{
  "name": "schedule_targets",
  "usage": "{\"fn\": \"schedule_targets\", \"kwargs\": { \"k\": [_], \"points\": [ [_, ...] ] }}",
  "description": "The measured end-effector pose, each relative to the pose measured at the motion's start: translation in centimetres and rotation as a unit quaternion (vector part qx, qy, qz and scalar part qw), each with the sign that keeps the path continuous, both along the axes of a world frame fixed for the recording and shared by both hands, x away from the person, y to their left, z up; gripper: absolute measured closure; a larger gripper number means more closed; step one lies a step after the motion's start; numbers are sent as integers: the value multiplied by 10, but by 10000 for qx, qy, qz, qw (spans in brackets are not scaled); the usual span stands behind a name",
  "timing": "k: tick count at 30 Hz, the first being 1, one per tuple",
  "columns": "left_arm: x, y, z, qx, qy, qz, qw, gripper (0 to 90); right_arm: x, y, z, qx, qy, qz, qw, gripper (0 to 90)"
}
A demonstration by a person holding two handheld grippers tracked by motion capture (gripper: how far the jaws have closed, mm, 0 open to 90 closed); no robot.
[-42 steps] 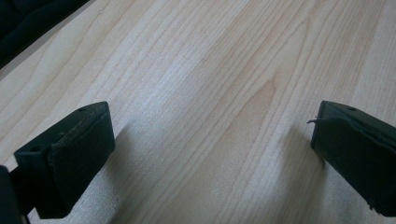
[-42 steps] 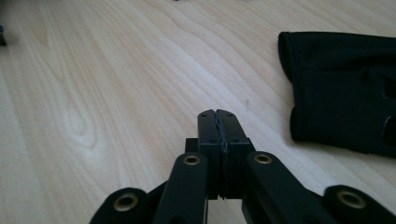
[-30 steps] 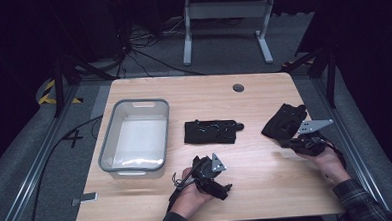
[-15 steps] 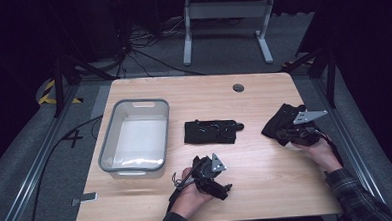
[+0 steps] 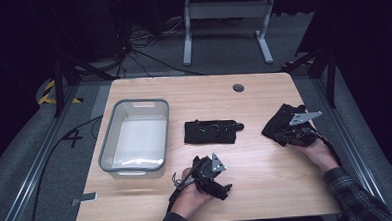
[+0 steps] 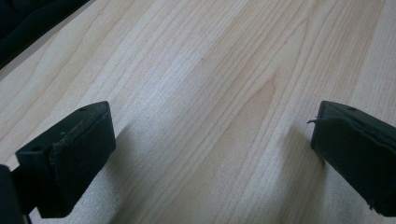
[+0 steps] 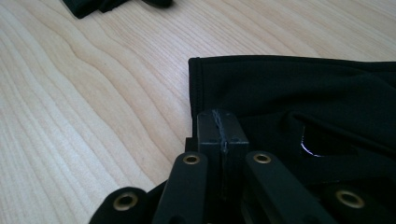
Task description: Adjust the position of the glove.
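The right gripper [image 5: 289, 132] sits low on the black cloth [image 7: 299, 88] at the table's [image 5: 267, 187] right edge, jaws pressed together with no fabric visibly between them, probably settling for a grip. The left gripper [image 6: 205, 140] waits over bare wood near the front edge, jaws wide apart, holding nothing; the grey bin [image 5: 108, 149] likely awaits the cloth
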State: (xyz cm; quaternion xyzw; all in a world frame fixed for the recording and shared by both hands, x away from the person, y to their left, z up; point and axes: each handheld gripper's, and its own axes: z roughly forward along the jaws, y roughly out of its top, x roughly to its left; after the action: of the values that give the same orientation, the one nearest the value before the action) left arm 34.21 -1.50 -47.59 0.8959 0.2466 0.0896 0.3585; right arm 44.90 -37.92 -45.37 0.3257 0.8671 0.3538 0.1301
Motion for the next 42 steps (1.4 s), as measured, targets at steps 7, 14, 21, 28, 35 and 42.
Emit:
{"fn": "schedule_targets", "kwargs": {
  "k": [7,14,21,28,35,42],
  "points": [
    [0,0,0,2,2,-2,10000,1,-9,3,1,-46,34,163,9999,900],
    [0,0,0,-2,-3,-2,10000,1,-24,10,1,-103,80,341,9993,900],
    [0,0,0,-10,-3,6,10000,1,-37,17,1,-101,132,516,9985,900],
    [0,0,0,-12,0,7,10000,1,-53,29,1,-138,167,754,9969,900],
    [0,0,0,-12,1,7,10000,1,-70,38,1,-170,205,979,9948,900],
    [0,0,0,-12,1,6,10000,1,-88,52,0,-136,251,1282,9913,900]
  ]
}}
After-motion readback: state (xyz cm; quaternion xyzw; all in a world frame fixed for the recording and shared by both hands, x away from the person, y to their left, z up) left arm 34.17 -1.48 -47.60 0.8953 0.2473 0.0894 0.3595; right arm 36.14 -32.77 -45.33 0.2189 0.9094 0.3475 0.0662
